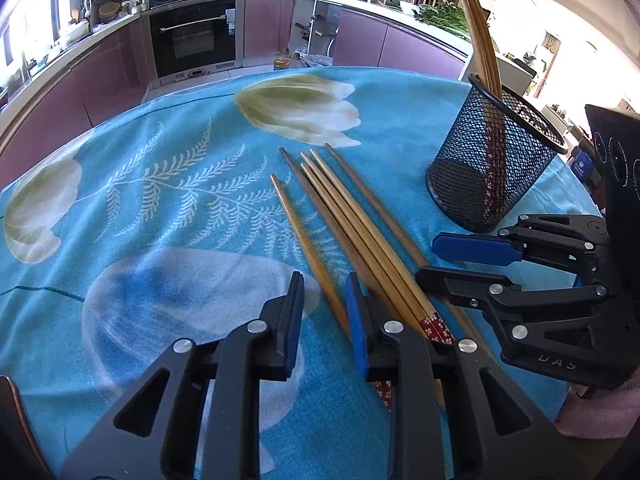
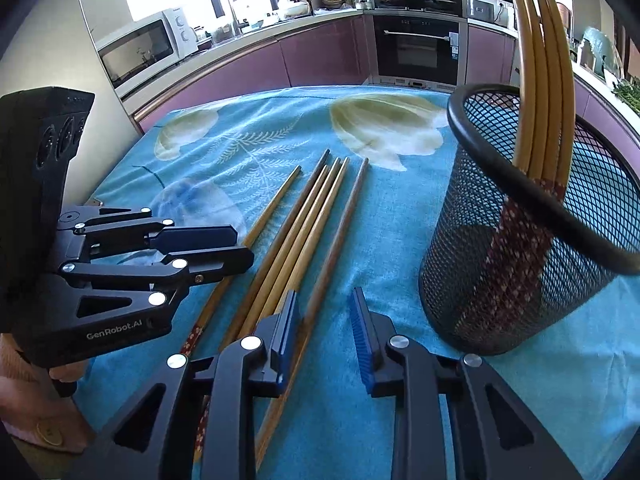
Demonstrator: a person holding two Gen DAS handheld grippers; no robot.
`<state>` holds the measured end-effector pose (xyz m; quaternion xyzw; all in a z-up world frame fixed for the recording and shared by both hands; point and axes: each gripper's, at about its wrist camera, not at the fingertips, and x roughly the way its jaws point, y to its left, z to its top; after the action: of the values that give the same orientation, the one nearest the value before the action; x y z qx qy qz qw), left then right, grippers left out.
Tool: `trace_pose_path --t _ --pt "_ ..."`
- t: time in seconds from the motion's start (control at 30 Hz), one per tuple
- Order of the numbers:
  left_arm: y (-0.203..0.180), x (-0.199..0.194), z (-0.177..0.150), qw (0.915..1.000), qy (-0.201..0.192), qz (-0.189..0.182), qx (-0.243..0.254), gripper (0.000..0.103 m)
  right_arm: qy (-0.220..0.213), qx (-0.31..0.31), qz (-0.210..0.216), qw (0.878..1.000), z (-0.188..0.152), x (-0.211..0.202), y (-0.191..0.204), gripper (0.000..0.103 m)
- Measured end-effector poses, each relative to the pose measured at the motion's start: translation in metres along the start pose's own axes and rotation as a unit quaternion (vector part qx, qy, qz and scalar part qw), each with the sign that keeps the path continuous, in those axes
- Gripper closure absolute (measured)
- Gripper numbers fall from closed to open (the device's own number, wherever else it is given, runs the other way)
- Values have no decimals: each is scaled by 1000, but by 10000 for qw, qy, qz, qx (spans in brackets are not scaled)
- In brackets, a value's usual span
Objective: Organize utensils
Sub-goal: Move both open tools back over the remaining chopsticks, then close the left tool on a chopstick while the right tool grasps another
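Low over loose chopsticks, both tongs stand spread, pinching nothing.

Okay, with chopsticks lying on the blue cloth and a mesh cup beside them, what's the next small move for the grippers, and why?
Probably close the left hand-held gripper on the lone wooden chopstick lying between its open blue pads. Six loose chopsticks remain on the blue floral tablecloth, while the black mesh cup already holds three. The right hand-held gripper also stands open, with nothing gripped.
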<state>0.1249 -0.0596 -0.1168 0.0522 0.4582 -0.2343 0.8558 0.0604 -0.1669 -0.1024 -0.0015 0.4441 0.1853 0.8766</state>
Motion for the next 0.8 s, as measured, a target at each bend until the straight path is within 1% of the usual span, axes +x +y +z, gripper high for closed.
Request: trace_pose_path --t 0.1,0.2,0.27,0.33,0.5,0.63,0.7,0.8 --pt "1 1 1 10000 -2 34 -44 87 -52 54 -19 10000 3 3 1 78" --pt "4 1 2 9999 -10 32 -150 90 -94 158 -18 9998 3 3 -1 86" --pt "5 0 1 9998 -25 28 -220 92 -102 289 97 9995 2 2 -5 92" --pt "7 -2 1 9995 -43 10 -308 94 -113 428 192 9988 1 1 -9 95" --pt "11 -11 -2 9988 -168 -16 -454 95 -192 622 296 9974 -2 -6 -16 97" --pt "9 -17 -2 9988 -223 -98 -431 95 -321 562 412 9970 -3 -17 -16 97" --pt "7 -18 -3 9989 -212 -149 -384 95 -312 465 465 9973 -3 -19 -13 97" --pt "6 -14 -4 9991 -145 -202 -347 95 -164 326 533 9979 -6 -18 -10 97"
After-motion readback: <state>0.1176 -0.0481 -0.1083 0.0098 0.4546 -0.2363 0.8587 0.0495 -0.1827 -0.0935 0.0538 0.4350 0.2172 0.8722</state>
